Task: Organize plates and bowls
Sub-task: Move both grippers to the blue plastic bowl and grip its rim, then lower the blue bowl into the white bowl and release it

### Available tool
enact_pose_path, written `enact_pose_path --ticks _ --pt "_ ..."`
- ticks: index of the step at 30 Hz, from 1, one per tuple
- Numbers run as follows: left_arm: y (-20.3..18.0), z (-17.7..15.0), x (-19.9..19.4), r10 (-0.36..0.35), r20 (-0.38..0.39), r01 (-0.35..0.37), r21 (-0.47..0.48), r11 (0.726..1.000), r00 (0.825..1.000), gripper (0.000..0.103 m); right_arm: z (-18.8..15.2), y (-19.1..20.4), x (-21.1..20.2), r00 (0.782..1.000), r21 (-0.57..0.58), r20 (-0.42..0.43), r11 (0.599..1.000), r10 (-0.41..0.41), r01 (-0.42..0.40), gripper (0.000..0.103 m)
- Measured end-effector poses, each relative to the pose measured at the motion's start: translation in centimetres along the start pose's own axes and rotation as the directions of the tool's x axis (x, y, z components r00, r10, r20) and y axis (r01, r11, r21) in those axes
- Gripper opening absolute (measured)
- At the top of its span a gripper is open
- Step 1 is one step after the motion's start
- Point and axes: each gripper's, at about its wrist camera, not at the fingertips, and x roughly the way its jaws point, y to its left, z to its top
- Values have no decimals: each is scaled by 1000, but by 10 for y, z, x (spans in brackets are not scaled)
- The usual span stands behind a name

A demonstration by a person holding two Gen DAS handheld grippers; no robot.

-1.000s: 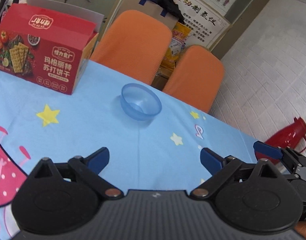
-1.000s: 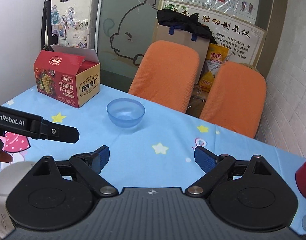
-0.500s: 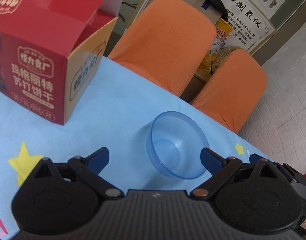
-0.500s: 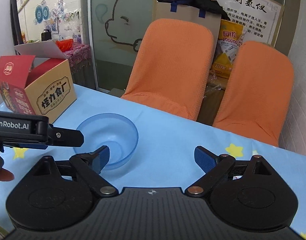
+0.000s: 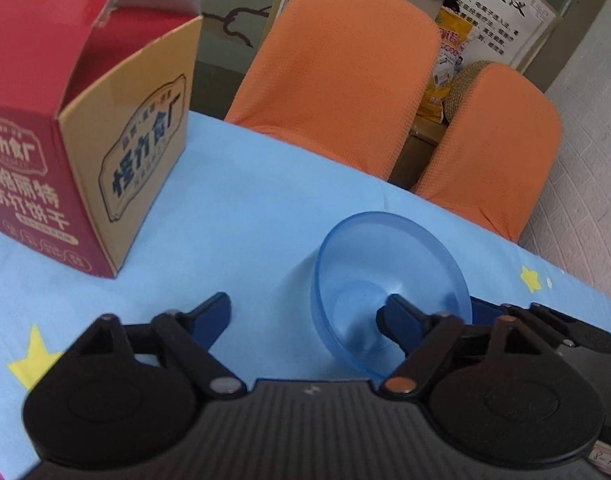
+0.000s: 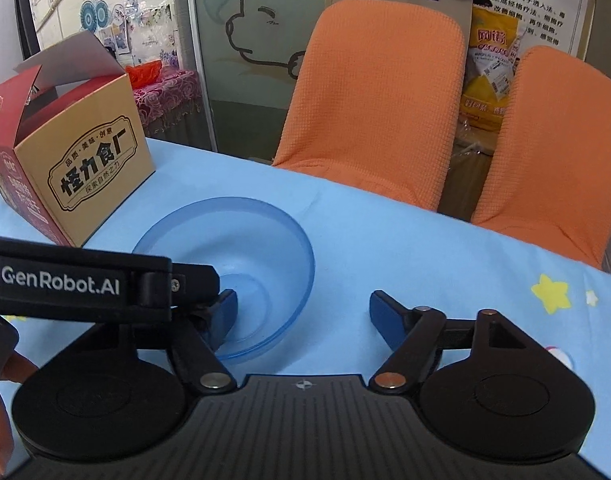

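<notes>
The bowl (image 5: 389, 288), far away a moment ago, is now straddled by both closing grippers, left (image 5: 309, 312) and right (image 6: 303, 308); nothing is pinched yet, so lifting seems next

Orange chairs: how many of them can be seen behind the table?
2. One orange chair stands behind the middle of the table's far edge, and the second orange chair stands to its right. Other chairs may be hidden outside both views.
</notes>
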Motion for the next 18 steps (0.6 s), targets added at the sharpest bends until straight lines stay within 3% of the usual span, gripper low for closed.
enact_pose_path --ticks 2,3,5,18 --pt "-1 -1 -1 -41 -11 41 1 999 999 57 -1 9 -3 1000 -35 14 999 4 -4 65" --pt "-1 -1 -2 -71 -26 71 -14 997 997 47 -2 15 -6 1000 -53 13 999 4 -3 63" --pt "-5 -3 -9 -82 -29 82 -3 997 996 45 -3 19 -14 1000 -56 4 998 6 -6 49" --pt "-45 -49 -95 -192 -7 192 8 981 981 45 -32 20 -113 999 -27 17 998 -48 48 47"
